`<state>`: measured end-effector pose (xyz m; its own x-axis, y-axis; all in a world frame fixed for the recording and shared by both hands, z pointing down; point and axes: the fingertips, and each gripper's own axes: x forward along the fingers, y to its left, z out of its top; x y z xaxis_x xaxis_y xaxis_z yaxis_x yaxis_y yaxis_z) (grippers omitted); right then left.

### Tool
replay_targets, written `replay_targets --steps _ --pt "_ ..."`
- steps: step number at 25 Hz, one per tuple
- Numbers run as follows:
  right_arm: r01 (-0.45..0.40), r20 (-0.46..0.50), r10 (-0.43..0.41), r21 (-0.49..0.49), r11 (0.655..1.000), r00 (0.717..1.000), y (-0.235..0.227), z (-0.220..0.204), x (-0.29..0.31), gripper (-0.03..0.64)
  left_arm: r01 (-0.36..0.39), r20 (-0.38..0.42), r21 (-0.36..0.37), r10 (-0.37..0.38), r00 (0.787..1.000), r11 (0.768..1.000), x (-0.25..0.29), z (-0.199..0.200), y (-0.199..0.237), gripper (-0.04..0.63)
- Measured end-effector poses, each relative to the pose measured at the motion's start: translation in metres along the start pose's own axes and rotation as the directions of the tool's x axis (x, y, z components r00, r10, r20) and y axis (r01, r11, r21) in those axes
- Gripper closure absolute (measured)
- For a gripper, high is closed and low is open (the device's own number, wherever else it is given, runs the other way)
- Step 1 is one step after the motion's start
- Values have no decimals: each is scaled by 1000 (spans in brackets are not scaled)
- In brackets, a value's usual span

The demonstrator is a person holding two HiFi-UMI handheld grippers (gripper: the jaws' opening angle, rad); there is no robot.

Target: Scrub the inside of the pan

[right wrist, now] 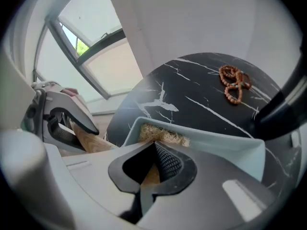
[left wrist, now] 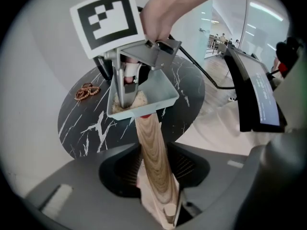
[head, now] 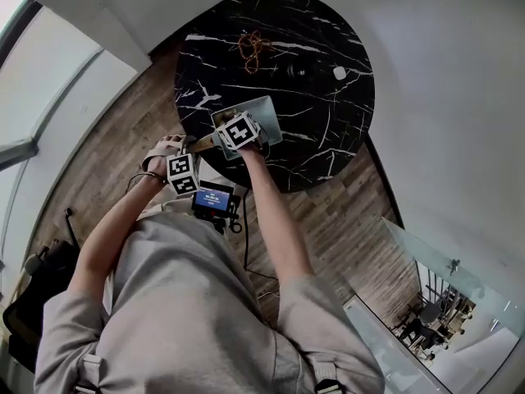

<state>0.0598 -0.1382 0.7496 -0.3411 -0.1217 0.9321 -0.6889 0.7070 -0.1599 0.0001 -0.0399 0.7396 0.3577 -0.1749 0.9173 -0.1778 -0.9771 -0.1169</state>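
Left gripper view shows me the pan's wooden handle point(left wrist: 152, 143) running straight between the jaws of the left gripper point(left wrist: 156, 164). They stand wide, and I see dark gaps between the handle and both ribbed pads, so I judge that nothing is clamped there.

The pan point(left wrist: 165, 92) sits at the near edge of the black marble table point(left wrist: 81, 123), its handle sticking out past the rim towards me. The right gripper point(right wrist: 151, 169) reaches down into it, jaws almost together and pinching a thin tan piece of the straw-coloured scrubber point(right wrist: 163, 136), which lies against the pan's left inner wall.

My worry is the loose handle. If I push the scrubber hard now, nothing steadies the pan. It could turn or slide on the smooth marble, and this close to the edge it may tip off. The pinch on the scrubber also looks slim, so a sideways drag might pull it free. The beads point(right wrist: 233, 85) lie on the far side, well apart.
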Motion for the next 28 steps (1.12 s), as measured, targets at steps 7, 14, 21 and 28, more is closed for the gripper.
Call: replay_targets --steps 7,14,21,28 --pt "0 -5 0 15 1000 1000 -1 -3 2 598 -21 -16 -20 21 1000 1000 0 -1 3 440" --pt "-151 -216 131 -77 986 967 20 -46 -4 598 -20 -51 -67 16 999 998 2 -2 6 448" --pt "-324 -398 269 -77 943 877 48 -94 -10 600 -3 -69 -98 -3 998 995 2 1 6 446" --pt "-337 -411 287 -54 940 865 51 -95 -15 598 5 -92 -137 -18 996 991 7 -2 7 445"
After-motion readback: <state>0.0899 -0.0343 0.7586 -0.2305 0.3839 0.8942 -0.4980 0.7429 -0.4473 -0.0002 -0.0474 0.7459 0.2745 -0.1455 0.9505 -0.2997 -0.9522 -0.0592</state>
